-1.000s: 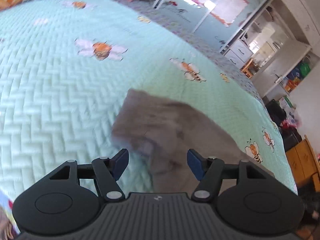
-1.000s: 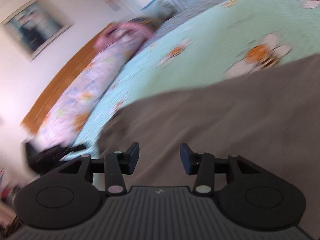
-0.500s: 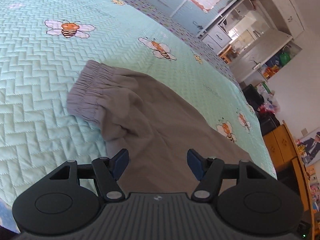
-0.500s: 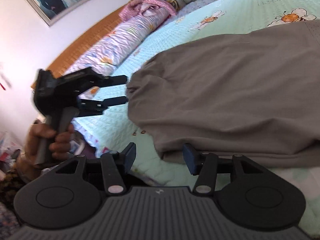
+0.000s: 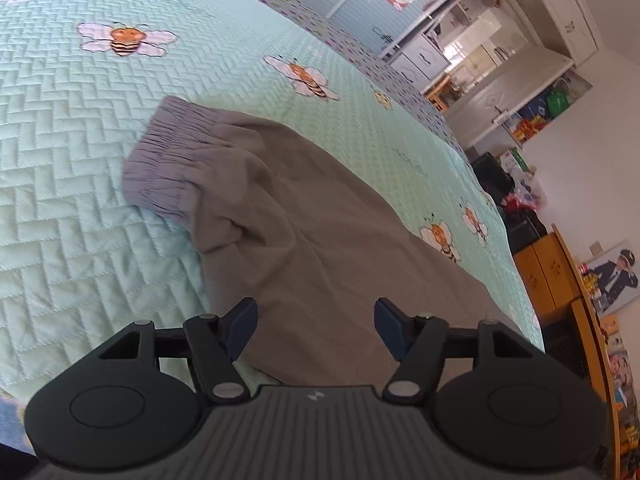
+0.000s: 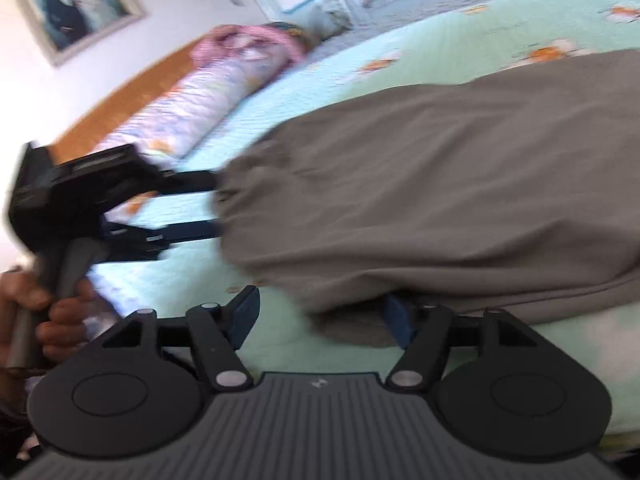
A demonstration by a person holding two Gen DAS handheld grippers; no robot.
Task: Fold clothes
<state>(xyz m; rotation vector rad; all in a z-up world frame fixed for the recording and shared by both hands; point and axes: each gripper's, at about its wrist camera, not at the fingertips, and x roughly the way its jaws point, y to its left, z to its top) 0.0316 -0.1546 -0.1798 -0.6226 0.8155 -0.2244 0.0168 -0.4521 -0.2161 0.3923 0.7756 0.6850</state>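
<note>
Presently, a pair of grey trousers (image 5: 320,240) lies spread on a mint-green quilt (image 5: 72,200) printed with bees, its gathered waistband (image 5: 168,156) at the far-left end in the left wrist view. The garment's long axis runs from that waistband diagonally toward the lower right, passing under the left gripper (image 5: 316,322).

Left gripper: jaws apart, nothing clamped; cloth lies beneath and ahead of it.

Right gripper (image 6: 320,316): jaws have just been opening and now stand wide. A folded edge of the trousers (image 6: 440,208) sits just ahead, its lowest fold reaching between the fingertips, but the pads do not appear to press on it. The frame is blurred, so contact at the right-hand pad is uncertain.

In the right wrist view the left gripper (image 6: 208,208) meets the cloth's left edge, held by a hand (image 6: 44,316).

Judgement: both grippers are at the cloth; the right is nearer an edge it could take.

Legible writing: none; a framed photograph (image 6: 76,4) hangs on the wall.
</note>
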